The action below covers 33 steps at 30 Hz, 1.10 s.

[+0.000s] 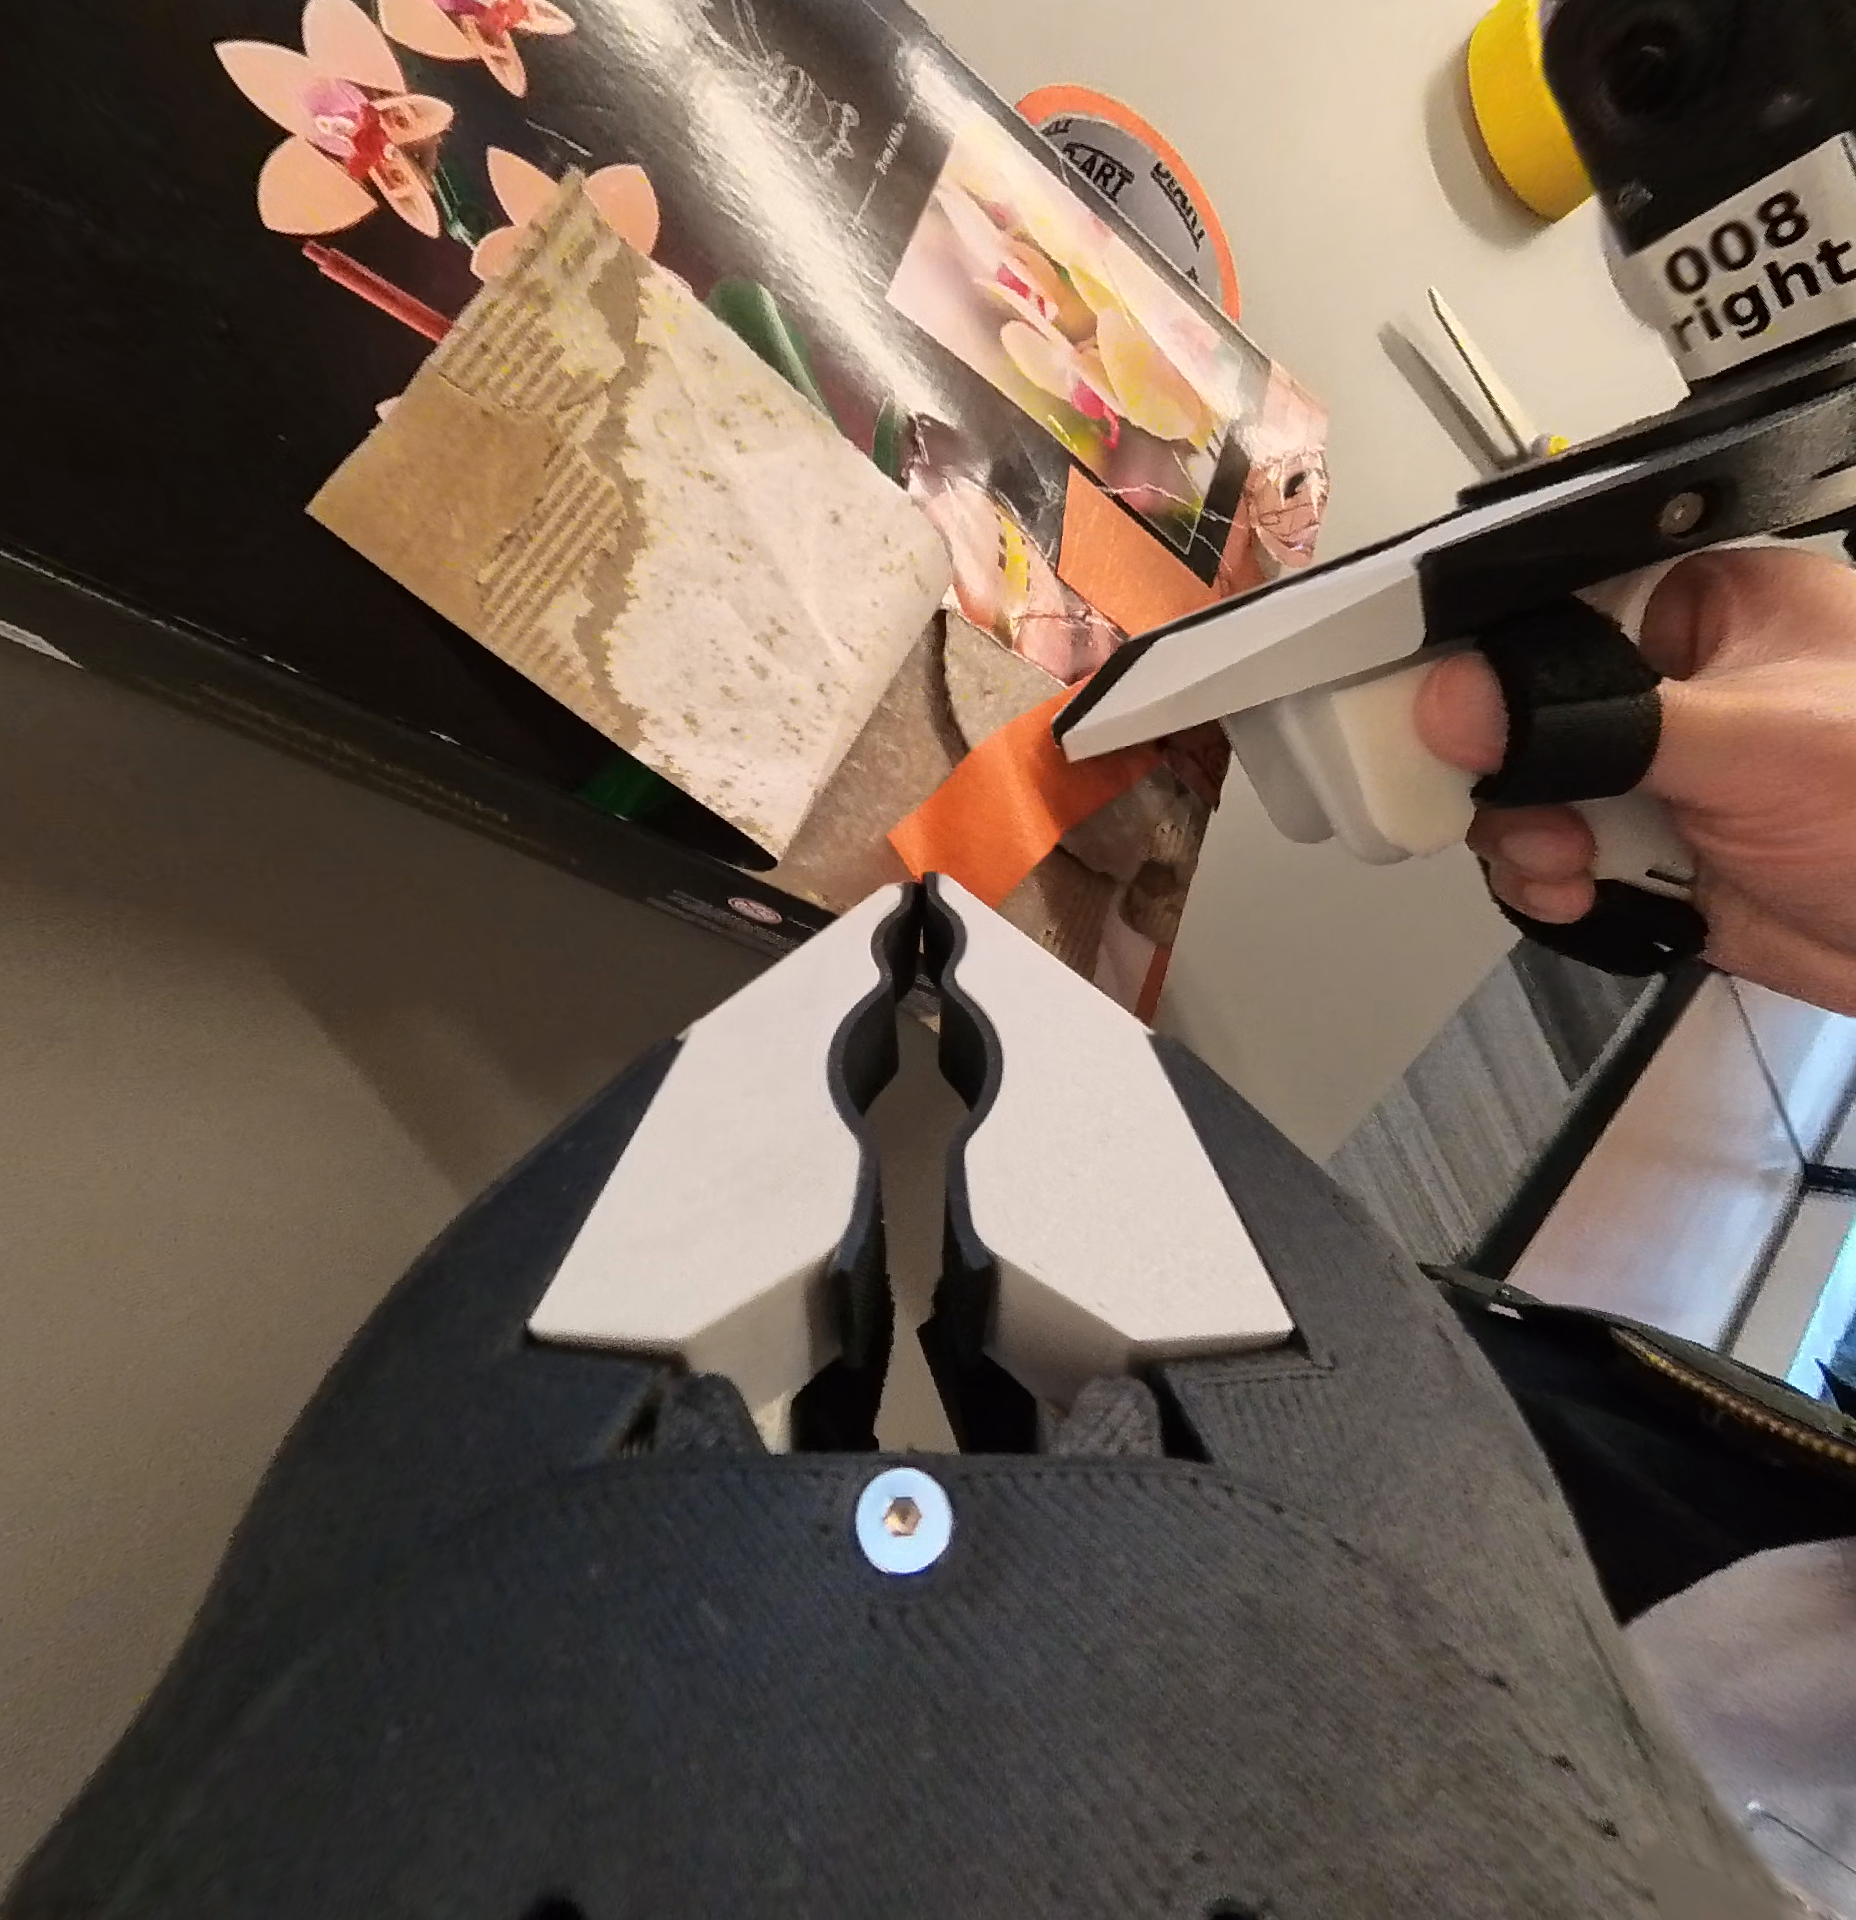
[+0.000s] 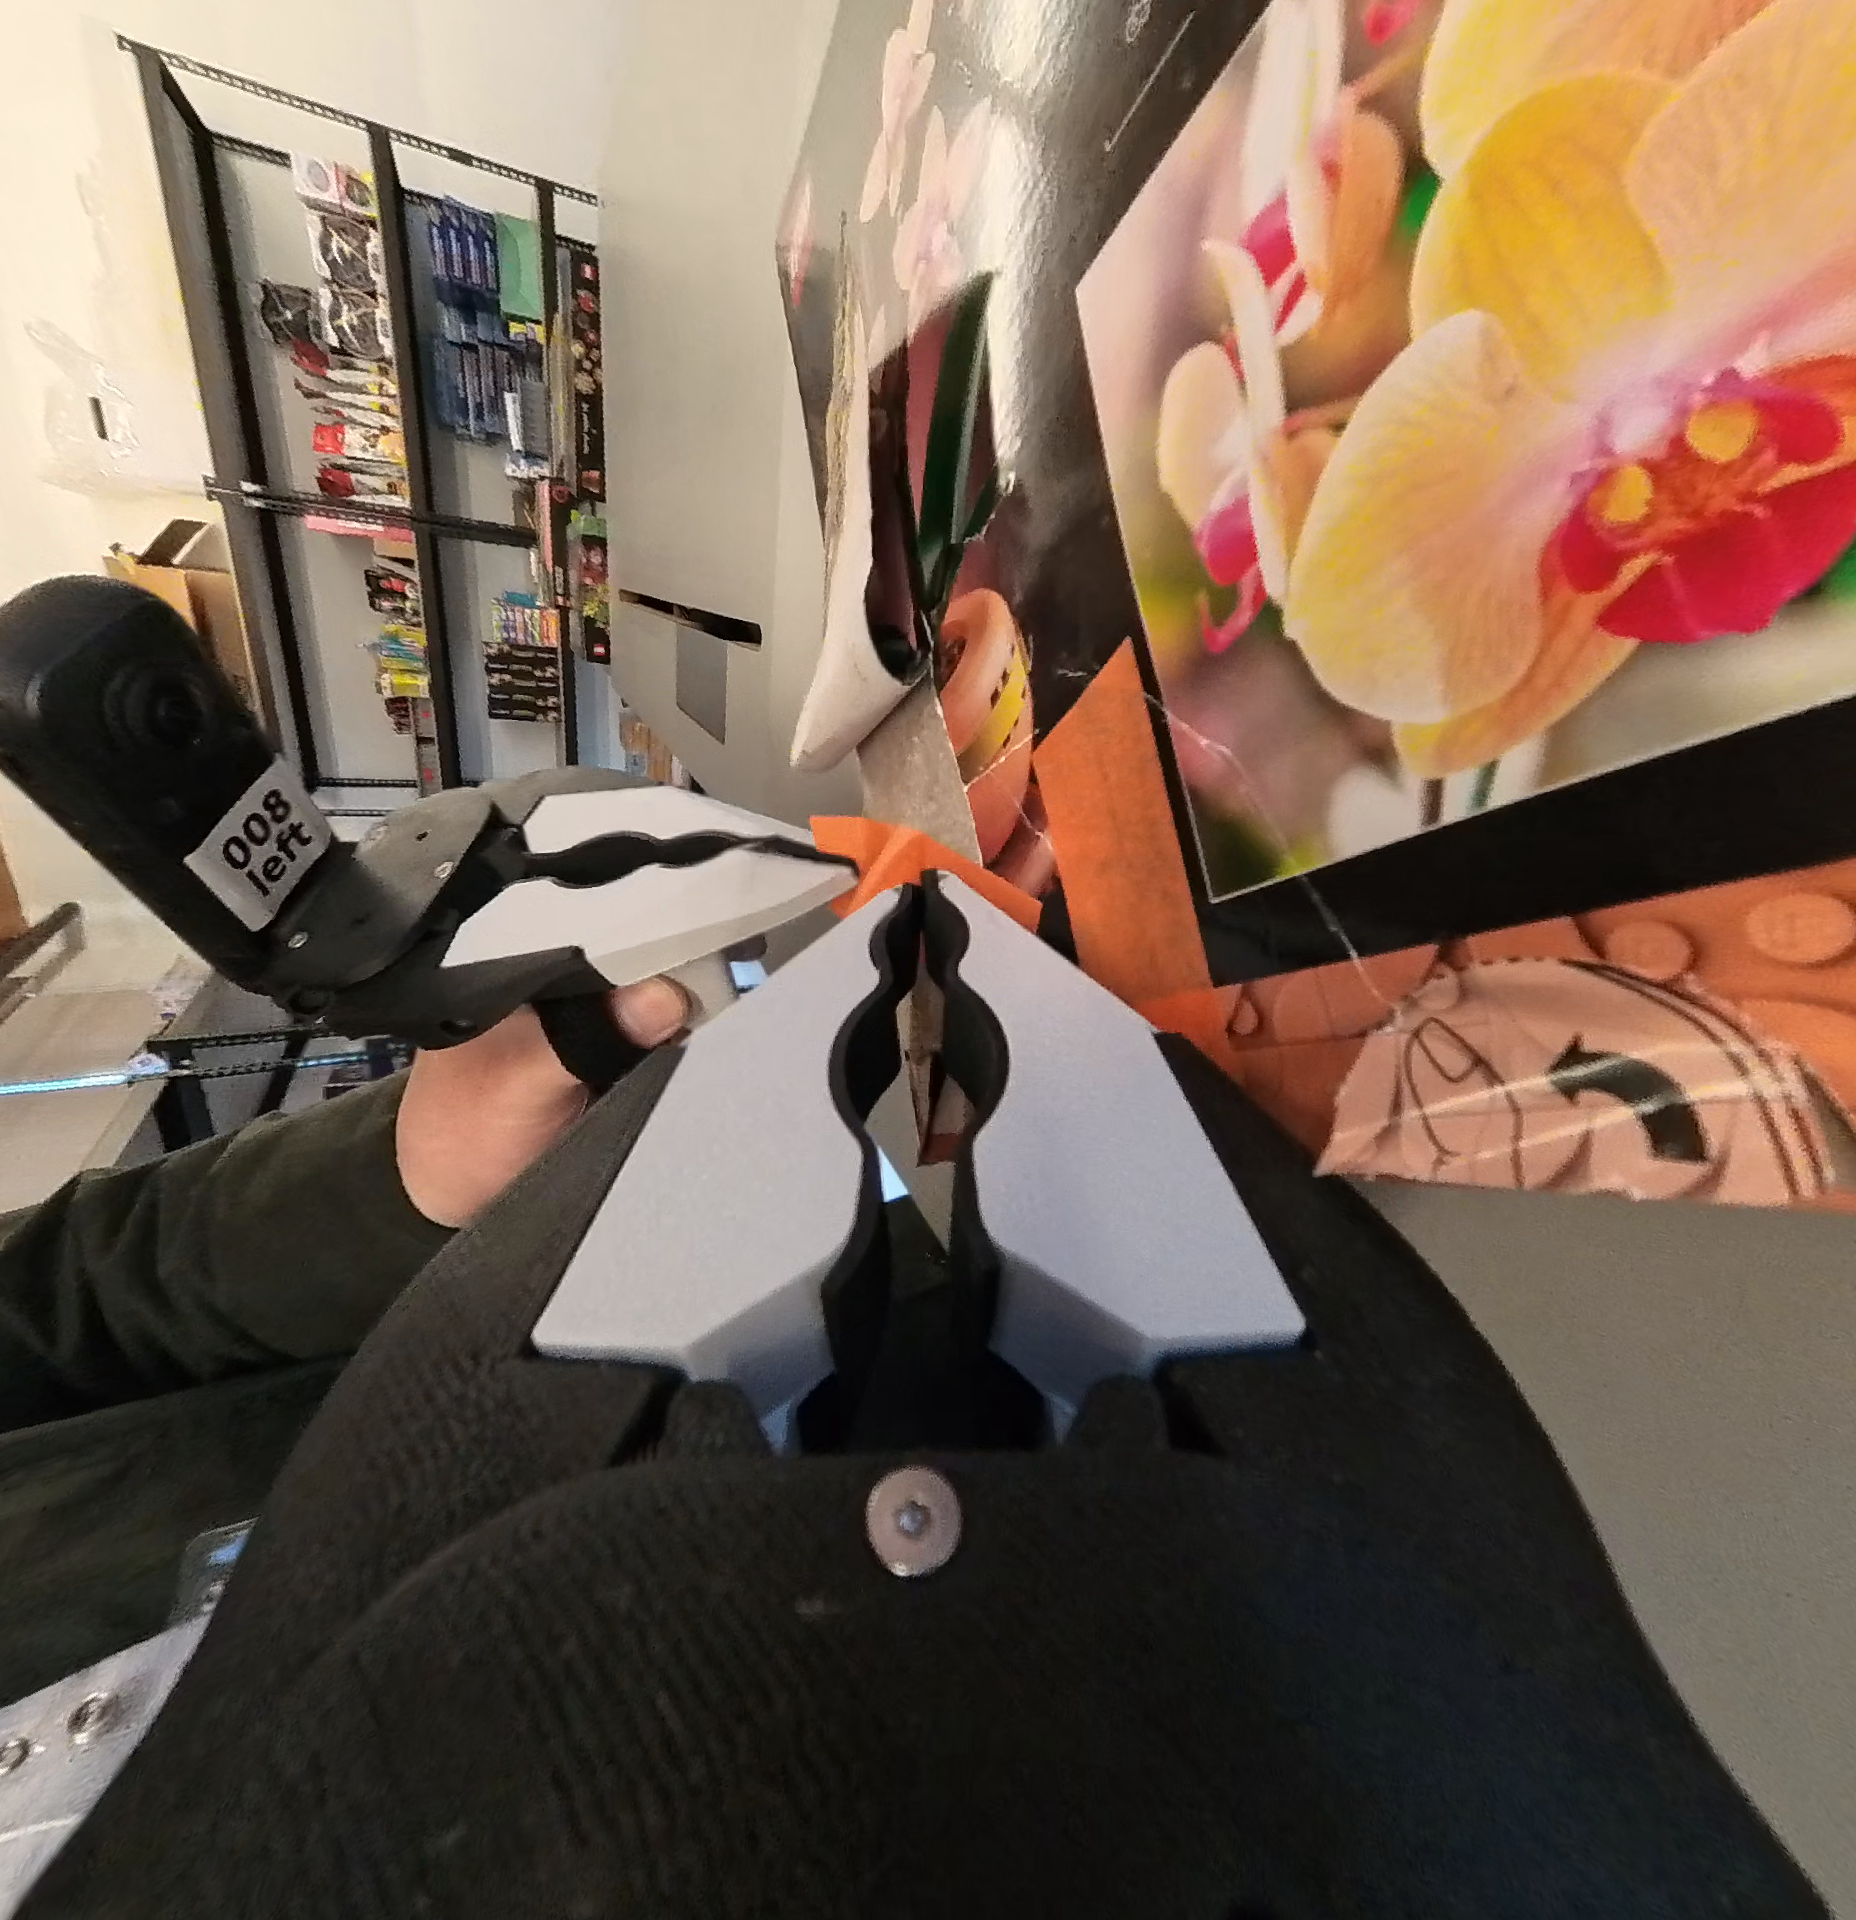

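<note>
The left gripper [image 1: 922,891], fingers pressed together, pinches the near end of a strip of orange tape [image 1: 991,800] running up and right to the black flower-printed cardboard box [image 1: 695,156]; the right gripper [image 2: 922,896] clamps the box's torn flap just beside it

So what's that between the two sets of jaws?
A strip of orange tape runs from left gripper to right gripper; left wrist view shows it.

Background: storeroom interior.
Pale walls [image 2: 685,312]; black metal shelving [image 2: 404,436] stocked with packaged goods; cardboard boxes [image 2: 191,592] beside it.
</note>
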Tool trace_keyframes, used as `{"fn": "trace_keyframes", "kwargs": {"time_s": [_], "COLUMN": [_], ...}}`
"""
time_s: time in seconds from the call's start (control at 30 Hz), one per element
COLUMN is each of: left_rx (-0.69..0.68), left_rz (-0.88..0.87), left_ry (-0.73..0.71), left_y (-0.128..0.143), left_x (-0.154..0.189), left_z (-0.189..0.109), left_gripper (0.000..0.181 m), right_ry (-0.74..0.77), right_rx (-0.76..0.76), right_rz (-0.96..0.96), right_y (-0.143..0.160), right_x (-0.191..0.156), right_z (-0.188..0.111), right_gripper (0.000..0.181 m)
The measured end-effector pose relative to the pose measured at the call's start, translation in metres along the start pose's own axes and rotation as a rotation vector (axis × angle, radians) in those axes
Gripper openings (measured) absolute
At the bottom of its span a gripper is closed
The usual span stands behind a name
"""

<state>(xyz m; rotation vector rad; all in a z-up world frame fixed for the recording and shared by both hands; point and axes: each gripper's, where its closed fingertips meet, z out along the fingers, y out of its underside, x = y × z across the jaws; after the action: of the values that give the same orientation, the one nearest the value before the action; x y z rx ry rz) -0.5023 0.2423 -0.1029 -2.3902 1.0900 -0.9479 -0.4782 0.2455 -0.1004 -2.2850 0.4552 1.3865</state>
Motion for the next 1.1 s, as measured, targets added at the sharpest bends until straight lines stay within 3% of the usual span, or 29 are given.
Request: {"fn": "trace_keyframes", "kwargs": {"time_s": [0.13,0.37,0.47,0.53,0.8,1.1], "left_rx": [0.025,0.011,-0.001,0.012,0.022,0.022], "left_rz": [-0.001,0.006,0.014,0.0,-0.007,-0.016], "left_ry": [-0.015,-0.016,-0.036,-0.035,-0.026,-0.012], "left_y": [-0.004,-0.001,0.0,-0.001,-0.003,-0.003], "left_x": [-0.006,-0.009,-0.014,-0.018,-0.019,-0.021], "left_z": [-0.003,-0.001,0.0,-0.002,-0.003,-0.003], "left_gripper": [0.0,0.0,0.0,0.0,0.0,0.0], "right_ry": [0.034,0.25,0.332,0.304,0.041,0.037], "right_rx": [-0.056,-0.178,-0.219,-0.185,-0.02,0.012], "right_rz": [-0.034,-0.147,-0.287,-0.266,0.13,0.138], "right_y": [0.005,0.008,0.007,0.005,0.001,-0.001], "right_x": [0.003,0.009,0.008,0.006,-0.003,-0.003], "right_z": [0.003,0.006,0.009,0.012,0.011,0.024], "right_gripper": [0.0,0.0,0.0,0.0,0.0,0.0]}}
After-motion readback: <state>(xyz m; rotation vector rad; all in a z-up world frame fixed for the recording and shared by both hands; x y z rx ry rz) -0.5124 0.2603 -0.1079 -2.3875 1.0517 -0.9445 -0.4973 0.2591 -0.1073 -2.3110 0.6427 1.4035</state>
